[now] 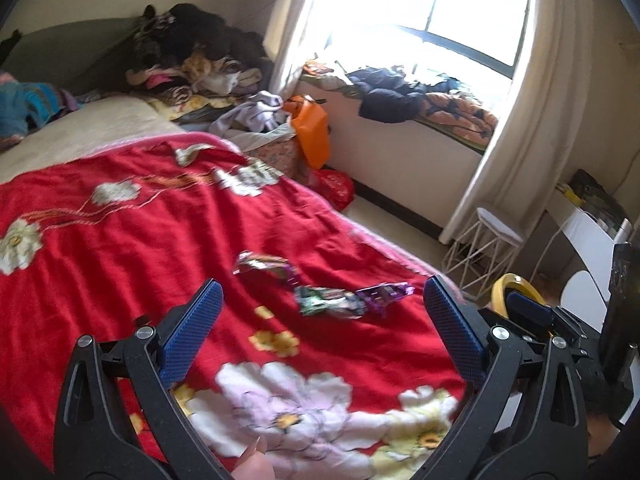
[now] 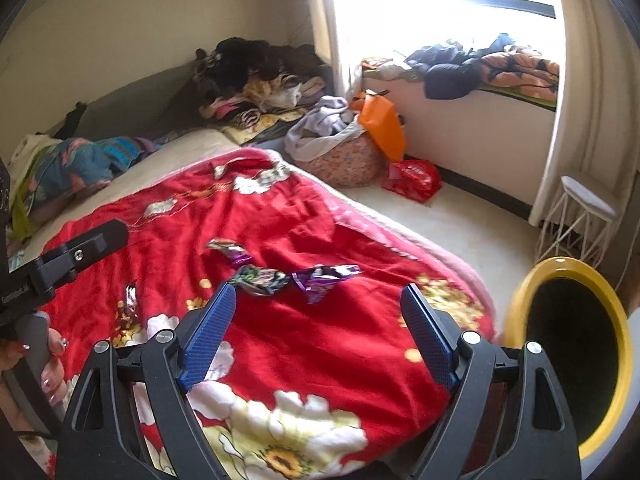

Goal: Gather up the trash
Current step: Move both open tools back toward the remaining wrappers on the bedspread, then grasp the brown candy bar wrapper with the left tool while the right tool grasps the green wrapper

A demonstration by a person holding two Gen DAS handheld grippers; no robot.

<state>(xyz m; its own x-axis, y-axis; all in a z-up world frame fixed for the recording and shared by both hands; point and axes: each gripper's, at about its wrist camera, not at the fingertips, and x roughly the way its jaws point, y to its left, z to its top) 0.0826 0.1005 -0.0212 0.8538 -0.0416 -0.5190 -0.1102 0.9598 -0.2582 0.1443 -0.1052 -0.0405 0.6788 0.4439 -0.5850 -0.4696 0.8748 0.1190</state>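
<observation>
Red floral blanket (image 2: 280, 340) covers the bed — three crumpled wrappers lie on it: one (image 2: 229, 249) farthest left, a green-black one (image 2: 258, 279) beside it, a purple one (image 2: 322, 276) rightmost. Both grippers, left (image 1: 318, 304) and right (image 2: 318, 306), hover with fingers spread apart, empty. Right of the bed stands a yellow-rimmed bin (image 2: 622, 344).
</observation>
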